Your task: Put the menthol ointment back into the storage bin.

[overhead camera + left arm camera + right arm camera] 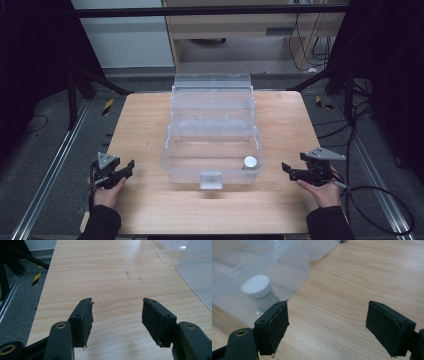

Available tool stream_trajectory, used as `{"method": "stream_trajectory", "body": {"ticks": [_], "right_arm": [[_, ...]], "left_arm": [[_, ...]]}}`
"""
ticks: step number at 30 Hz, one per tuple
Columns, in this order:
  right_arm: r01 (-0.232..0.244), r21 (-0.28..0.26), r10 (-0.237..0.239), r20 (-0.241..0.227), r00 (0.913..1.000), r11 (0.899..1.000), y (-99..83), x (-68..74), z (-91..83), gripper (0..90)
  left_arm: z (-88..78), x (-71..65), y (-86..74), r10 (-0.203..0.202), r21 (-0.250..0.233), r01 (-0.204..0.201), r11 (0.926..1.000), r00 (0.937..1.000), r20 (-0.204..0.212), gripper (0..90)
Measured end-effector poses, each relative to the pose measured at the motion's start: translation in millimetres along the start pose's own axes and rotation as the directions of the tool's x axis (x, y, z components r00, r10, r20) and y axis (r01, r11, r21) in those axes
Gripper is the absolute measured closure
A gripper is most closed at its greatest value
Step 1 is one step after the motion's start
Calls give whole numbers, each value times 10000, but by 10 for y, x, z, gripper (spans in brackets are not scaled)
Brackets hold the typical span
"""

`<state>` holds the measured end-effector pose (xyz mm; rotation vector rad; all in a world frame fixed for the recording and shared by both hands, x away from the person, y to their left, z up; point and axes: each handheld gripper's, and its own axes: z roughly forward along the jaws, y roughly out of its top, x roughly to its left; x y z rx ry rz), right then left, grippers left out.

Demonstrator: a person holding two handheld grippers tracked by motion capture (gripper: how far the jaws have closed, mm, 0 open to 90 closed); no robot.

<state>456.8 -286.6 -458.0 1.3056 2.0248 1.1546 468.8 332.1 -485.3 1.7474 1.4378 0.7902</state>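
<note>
A clear plastic storage box (172,170) with its lid open stands in the middle of the wooden table (145,125). A small jar with a white lid (250,162) stands upright in its front right corner. My left gripper (131,167) rests at the table's left, clear of the box, and points toward it. In the left gripper view its jaws (117,312) stand apart over bare wood. My right gripper (286,169) hovers just right of the box. In the right gripper view it (327,322) is open and empty, with the jar (259,291) behind the clear wall ahead on the left.
The box's tiered trays and lid (212,82) rise toward the table's far edge. A clear latch (210,179) sticks out at the box's front. Bare wood lies in front of the box and on both sides. Cables and metal rails run along the floor around the table.
</note>
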Motion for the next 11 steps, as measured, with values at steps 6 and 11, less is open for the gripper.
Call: {"method": "stream_trajectory", "body": {"ticks": [6, 11], "right_arm": [[-624, -205, 636, 625, 9960, 9978, -195, -169, 8, 149], [-968, -605, 1025, 994, 9898, 9935, -276, -259, 8, 146]], "left_arm": [[13, 5, -5, 50, 29, -50, 10000, 10000, -75, 394], [9, 17, -4, 10, -2, -10, 10000, 9999, -100, 379]]}}
